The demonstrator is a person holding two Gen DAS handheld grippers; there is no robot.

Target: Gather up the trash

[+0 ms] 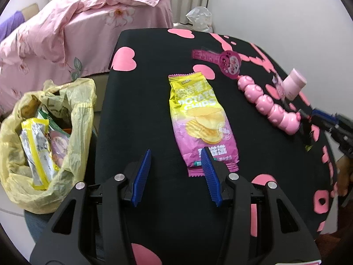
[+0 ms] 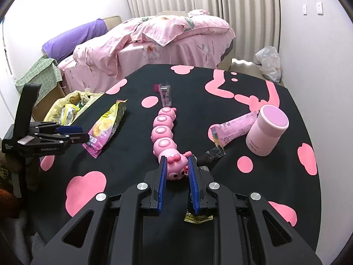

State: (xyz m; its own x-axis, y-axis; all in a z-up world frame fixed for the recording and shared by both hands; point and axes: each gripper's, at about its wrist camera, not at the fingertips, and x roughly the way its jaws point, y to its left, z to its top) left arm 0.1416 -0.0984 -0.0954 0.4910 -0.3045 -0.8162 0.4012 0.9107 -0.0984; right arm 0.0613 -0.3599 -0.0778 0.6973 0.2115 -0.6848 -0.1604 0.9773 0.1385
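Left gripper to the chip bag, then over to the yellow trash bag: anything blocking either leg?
Nothing visible does. The left gripper is open right at the near end of the chip bag, and only bare tablecloth lies between that bag and the yellow trash bag off the table's left edge.

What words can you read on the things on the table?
"POTATO CHIPS" on the yellow and purple chip bag.
Other characters on the chip bag: too blurred to read.
Print on the round pink tag and its strip: too small to read.
Print on the pink wrapper and the pink cup: too small to read.
Lettering on the left gripper body: too blurred to read.
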